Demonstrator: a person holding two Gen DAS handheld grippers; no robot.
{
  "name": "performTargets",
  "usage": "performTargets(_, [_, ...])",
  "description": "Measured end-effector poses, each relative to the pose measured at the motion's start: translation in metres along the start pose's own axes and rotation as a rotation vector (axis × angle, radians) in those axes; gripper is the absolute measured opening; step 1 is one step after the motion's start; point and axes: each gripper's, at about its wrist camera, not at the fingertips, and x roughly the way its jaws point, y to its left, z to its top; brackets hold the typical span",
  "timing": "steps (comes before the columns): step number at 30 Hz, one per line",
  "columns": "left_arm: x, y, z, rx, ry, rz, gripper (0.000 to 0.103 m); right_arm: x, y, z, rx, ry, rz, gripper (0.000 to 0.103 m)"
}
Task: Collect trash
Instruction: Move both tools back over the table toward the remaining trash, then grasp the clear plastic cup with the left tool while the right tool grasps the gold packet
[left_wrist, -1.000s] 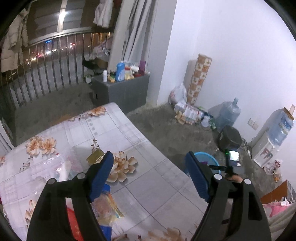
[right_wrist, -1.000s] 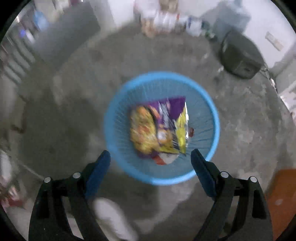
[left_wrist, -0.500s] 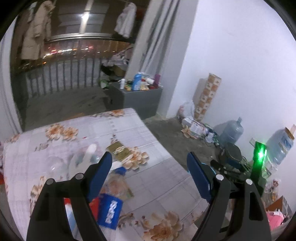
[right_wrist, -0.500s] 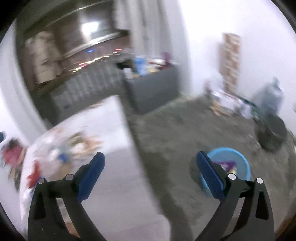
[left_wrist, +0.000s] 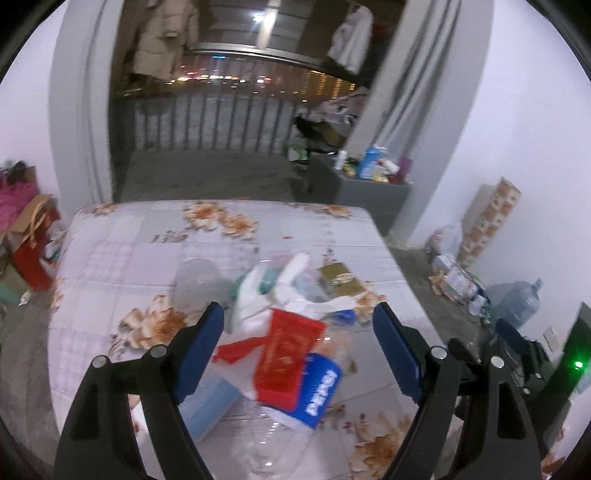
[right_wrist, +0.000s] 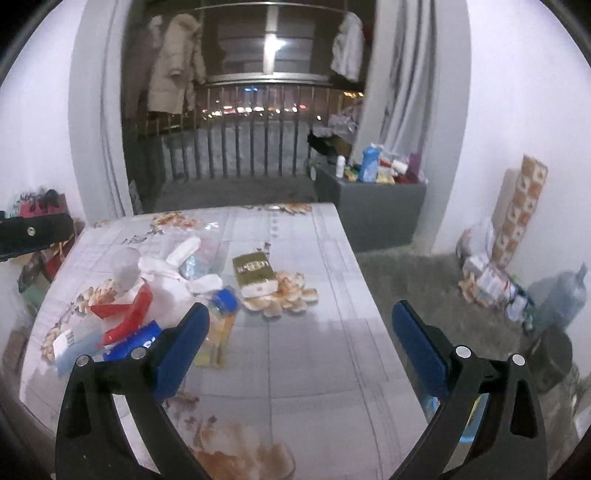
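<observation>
Over the flowered table (left_wrist: 155, 236) my left gripper (left_wrist: 299, 325) stands open above a trash pile. Between its fingers, lower down, lie a red box (left_wrist: 288, 354), a white plastic bag (left_wrist: 258, 295) and a clear bottle with a blue label (left_wrist: 321, 384); nothing is gripped. An olive box (left_wrist: 338, 282) lies just beyond. My right gripper (right_wrist: 301, 317) is open and empty above the table's near right part. In its view the pile sits to the left: red wrapper (right_wrist: 125, 314), yellow snack packet (right_wrist: 218, 339), olive box (right_wrist: 255, 275). A bit of the blue basket (right_wrist: 467, 435) shows behind the right finger.
A clear plastic cup (left_wrist: 197, 284) stands left of the pile. A grey cabinet (right_wrist: 373, 210) with bottles is past the table's far right corner. Water jugs (right_wrist: 565, 295), cartons and a dark pot (right_wrist: 550, 354) line the right wall. Bags (left_wrist: 33, 243) sit on the floor left.
My left gripper swung across the table and now hangs over the trash pile. My right gripper rose from above the blue basket with the snack bag in it and now faces the table.
</observation>
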Motion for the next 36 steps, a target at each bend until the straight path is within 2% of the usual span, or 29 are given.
performTargets(3, [0.001,0.009,-0.001,-0.012,-0.001,0.026,0.080,-0.006,0.009,0.001,-0.009,-0.021,0.037,0.095])
performTargets(8, [0.004,0.013,-0.002,-0.018,-0.005,0.038,0.080,-0.008,0.012,0.002,0.023,-0.040,0.175,0.095])
performTargets(11, [0.006,0.013,-0.003,0.001,-0.014,0.045,0.080,-0.010,0.011,-0.001,0.029,-0.060,0.226,0.095])
performTargets(15, [0.006,0.015,-0.003,0.016,-0.030,0.045,0.080,-0.006,-0.004,-0.005,0.053,-0.053,0.227,0.095])
performTargets(18, [0.002,0.019,-0.005,0.023,-0.055,0.053,0.081,-0.005,-0.031,-0.010,0.102,-0.051,0.169,0.095])
performTargets(20, [-0.001,0.023,-0.007,0.033,-0.075,0.069,0.080,-0.001,-0.051,-0.011,0.147,-0.024,0.134,0.095])
performTargets(25, [-0.003,0.040,-0.013,0.032,-0.102,0.088,0.080,0.015,-0.076,-0.010,0.256,0.049,0.141,0.094])
performTargets(36, [0.017,0.085,-0.001,0.010,-0.107,0.065,0.080,0.040,-0.052,0.015,0.278,0.095,0.210,0.083])
